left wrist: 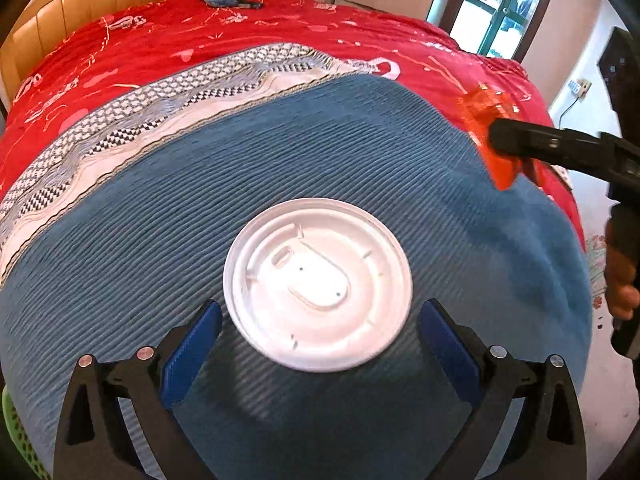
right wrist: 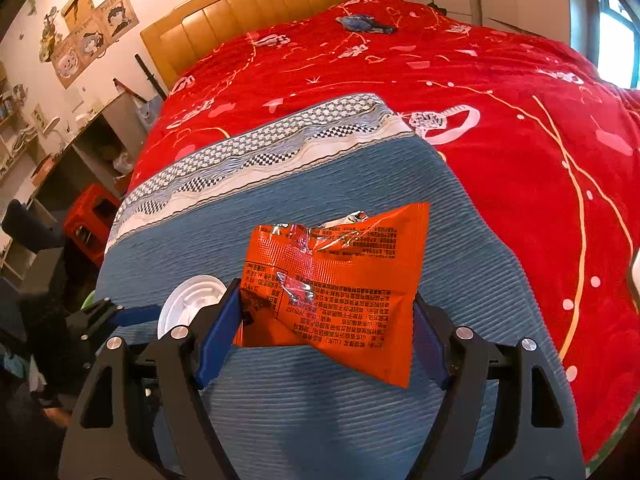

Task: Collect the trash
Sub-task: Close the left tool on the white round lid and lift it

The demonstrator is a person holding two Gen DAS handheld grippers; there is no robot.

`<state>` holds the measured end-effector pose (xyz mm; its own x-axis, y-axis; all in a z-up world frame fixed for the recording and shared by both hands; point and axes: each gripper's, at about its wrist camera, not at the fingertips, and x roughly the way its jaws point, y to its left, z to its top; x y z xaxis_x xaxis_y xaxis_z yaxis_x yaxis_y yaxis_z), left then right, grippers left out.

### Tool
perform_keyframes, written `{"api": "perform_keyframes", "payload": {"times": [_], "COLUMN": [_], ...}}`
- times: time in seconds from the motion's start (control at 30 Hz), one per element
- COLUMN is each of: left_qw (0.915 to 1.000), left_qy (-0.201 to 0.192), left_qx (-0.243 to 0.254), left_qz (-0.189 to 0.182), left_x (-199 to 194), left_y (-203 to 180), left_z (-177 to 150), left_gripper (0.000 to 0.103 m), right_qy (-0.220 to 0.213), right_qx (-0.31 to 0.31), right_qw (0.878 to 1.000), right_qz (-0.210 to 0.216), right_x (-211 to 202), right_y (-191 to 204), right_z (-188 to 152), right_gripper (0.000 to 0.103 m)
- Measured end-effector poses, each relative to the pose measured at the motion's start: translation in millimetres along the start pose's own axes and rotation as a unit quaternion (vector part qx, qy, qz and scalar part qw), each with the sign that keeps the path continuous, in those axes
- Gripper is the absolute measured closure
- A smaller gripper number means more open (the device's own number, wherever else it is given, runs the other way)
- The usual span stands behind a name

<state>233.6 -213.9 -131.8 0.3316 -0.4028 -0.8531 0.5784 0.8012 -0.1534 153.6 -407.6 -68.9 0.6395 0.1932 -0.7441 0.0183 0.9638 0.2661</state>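
Now my left gripper (left wrist: 320, 344) hangs wide open over the white lid (left wrist: 318, 284), which lies flat on the blue blanket (left wrist: 160, 240) at lower centre of the left view. Its pads (left wrist: 192, 344) stand apart on either side of the lid's near rim, touching nothing. My right gripper (right wrist: 326, 320) has the orange wrapper (right wrist: 336, 288) between its fingers at centre of the right view; they sit against the wrapper's two sides and seem to pinch it, with the bag bulging out ahead and its torn top curling up. In the left view the wrapper (left wrist: 486, 120) shows blurred at upper right.

To take the lid well, I judge I should come down lower and tilt so one pad slips under the rim, because a flat lid on soft cloth gives little to grip. Pressing into the blanket may help the edge lift. I should close gently, since thin plastic could flex and pop out. The wrapper needs a steady squeeze meanwhile; foil is slippery.
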Motion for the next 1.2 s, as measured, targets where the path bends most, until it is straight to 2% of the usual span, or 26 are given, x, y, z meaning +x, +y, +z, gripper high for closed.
{"api": "perform_keyframes", "payload": {"times": [0.33, 0.6, 0.83, 1.2], "left_qw": [0.9999, 0.9999, 0.9998, 0.9996], "left_qy": [0.007, -0.005, 0.007, -0.012], "left_qx": [-0.010, -0.016, -0.009, -0.015], "left_qz": [0.004, 0.002, 0.013, 0.020], "left_x": [18.2, 13.4, 21.2, 24.1], "left_y": [3.2, 3.9, 5.1, 5.8], "left_z": [12.2, 14.5, 15.3, 13.1], "left_gripper": [0.007, 0.007, 0.007, 0.009], "right_qy": [0.008, 0.007, 0.011, 0.017], "right_qx": [0.004, 0.006, 0.019, 0.016], "right_qw": [1.000, 1.000, 1.000, 0.999], "right_qz": [0.006, 0.013, 0.020, 0.023], "right_x": [3.9, 4.5, 7.7, 9.9], "right_y": [-3.7, -2.9, -9.0, -3.1], "right_z": [-6.9, -8.5, -9.6, -13.5], "right_gripper": [0.027, 0.027, 0.027, 0.027]}}
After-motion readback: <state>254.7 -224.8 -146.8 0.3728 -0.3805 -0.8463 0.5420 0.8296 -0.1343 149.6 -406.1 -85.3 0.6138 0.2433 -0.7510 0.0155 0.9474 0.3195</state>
